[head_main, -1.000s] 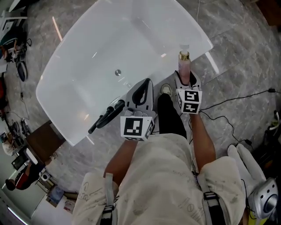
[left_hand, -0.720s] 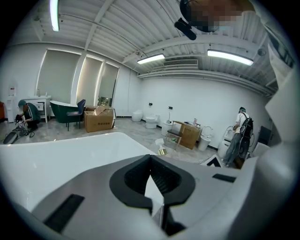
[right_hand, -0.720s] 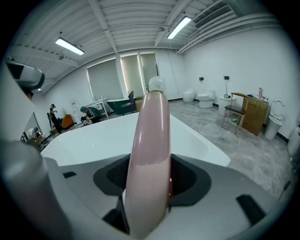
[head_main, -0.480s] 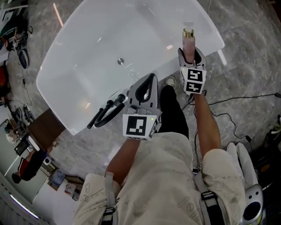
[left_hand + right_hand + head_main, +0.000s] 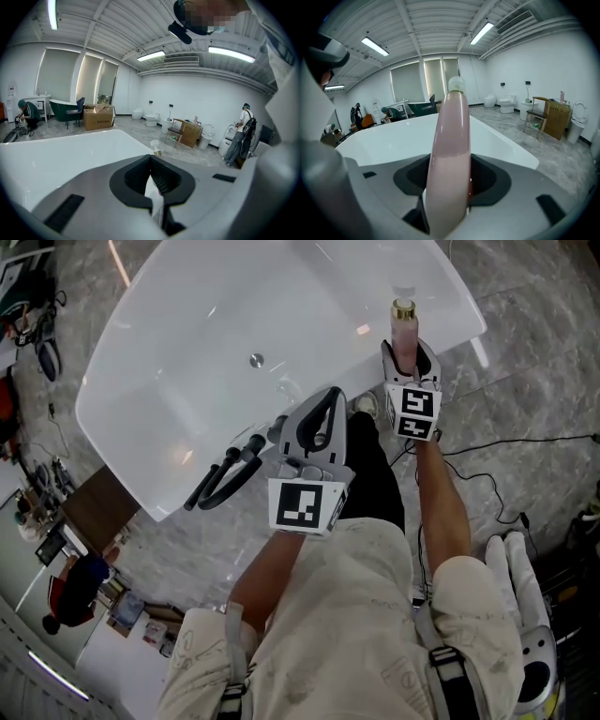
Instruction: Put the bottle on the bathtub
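1. My right gripper point(image 5: 410, 360) is clamped on the bottle point(image 5: 404, 332). One jaw presses on each side of its lower body, and the bottle fills the gap between them.
2. The bottle stands upright in that grip. It has pink liquid inside, a gold collar and a pale cap on top.
3. It sits at the near right corner of the white bathtub point(image 5: 141, 488), over the rim there. I cannot tell whether its base touches the rim, because my own jaws cover it.
4. My left gripper point(image 5: 322, 407) has its jaws brought together, tip against tip, with nothing held between them.
5. That gripper hovers over the bathtub's near rim, about midway along it and well apart from the bottle.
6. A black tap fitting point(image 5: 223, 479) rests on the same near rim, just beside my left gripper but not touching it.
7. The drain point(image 5: 255, 360) lies in the middle of the bathtub's floor, away from both of my grippers.
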Motion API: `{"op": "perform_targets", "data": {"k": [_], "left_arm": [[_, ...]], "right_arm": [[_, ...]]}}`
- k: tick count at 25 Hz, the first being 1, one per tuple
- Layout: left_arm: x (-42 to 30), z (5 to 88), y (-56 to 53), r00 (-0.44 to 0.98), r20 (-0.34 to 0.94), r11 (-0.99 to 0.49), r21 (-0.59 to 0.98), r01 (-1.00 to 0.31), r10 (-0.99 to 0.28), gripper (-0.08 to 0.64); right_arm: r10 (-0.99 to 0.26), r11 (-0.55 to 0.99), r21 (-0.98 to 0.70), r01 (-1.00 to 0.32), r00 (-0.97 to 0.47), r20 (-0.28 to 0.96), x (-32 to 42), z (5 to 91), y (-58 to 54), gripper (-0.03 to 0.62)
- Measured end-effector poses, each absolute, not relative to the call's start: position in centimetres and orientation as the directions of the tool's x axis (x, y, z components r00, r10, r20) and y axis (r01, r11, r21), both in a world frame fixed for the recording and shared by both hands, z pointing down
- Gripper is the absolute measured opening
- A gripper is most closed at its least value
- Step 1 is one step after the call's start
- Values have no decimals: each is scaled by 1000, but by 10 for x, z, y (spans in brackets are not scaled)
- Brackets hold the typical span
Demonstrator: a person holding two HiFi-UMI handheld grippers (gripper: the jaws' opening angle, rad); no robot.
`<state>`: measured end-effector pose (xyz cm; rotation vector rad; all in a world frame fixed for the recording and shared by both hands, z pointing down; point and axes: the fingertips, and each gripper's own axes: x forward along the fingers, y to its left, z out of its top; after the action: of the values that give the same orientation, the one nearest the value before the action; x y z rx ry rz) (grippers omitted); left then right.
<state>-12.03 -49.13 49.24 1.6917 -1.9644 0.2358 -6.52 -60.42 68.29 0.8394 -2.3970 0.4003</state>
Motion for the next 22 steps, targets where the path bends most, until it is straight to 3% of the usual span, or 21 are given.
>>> {"op": "perform_targets", "data": {"k": [14, 22], "left_arm": [[-119, 497, -492, -69, 512, 193, 194, -962, -856, 2], [-117, 497, -490, -64, 510, 190, 199, -961, -858, 2]], "right_arm": [[-502, 772, -57, -633, -662, 557, -78, 676, -614, 221], [-492, 752, -65, -656, -624, 607, -53, 691, -596, 221]]}}
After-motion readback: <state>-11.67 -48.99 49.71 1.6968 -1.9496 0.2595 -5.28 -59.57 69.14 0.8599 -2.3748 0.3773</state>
